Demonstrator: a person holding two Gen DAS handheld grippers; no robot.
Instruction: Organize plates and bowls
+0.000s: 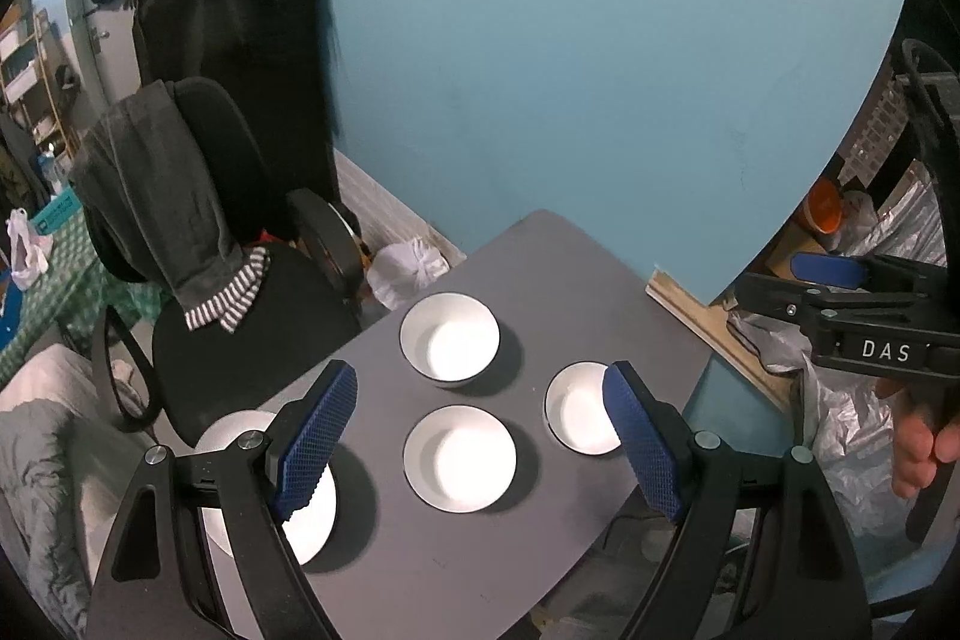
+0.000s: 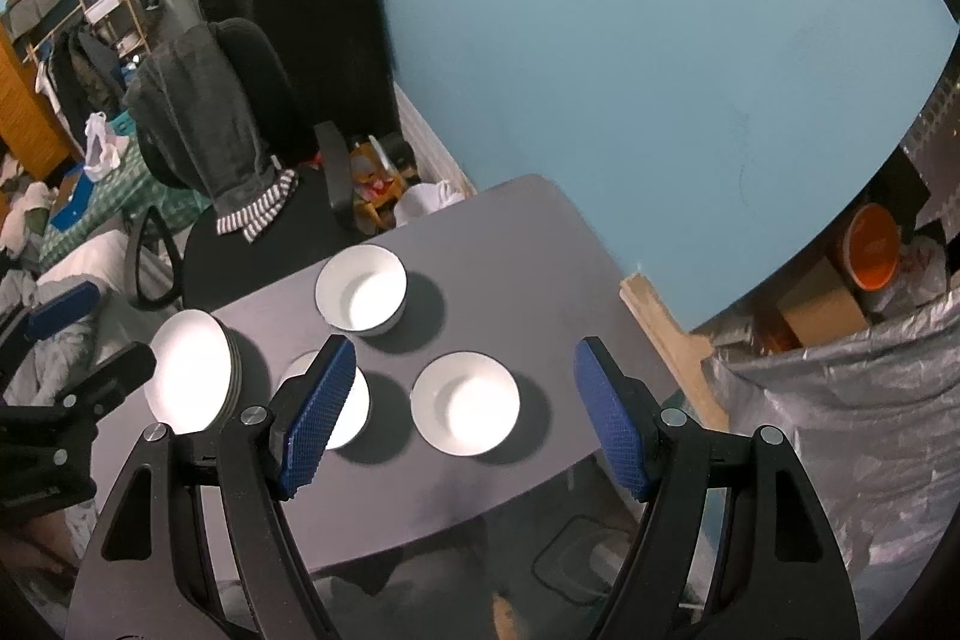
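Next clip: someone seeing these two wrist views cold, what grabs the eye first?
Bright white dishes with thin dark rims on the small dark grey table: three white bowls, one at the back, one in the middle, one toward the right, plus a stack of white plates at the table's left edge. Above them hover the open blue-padded left gripper and right gripper, both empty, against a plain turquoise wall.

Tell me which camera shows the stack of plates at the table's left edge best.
The right wrist view: the stack of plates is unobstructed there, its layered rims visible along the side. In the left wrist view, the left gripper finger covers much of the stack, hiding the layers.
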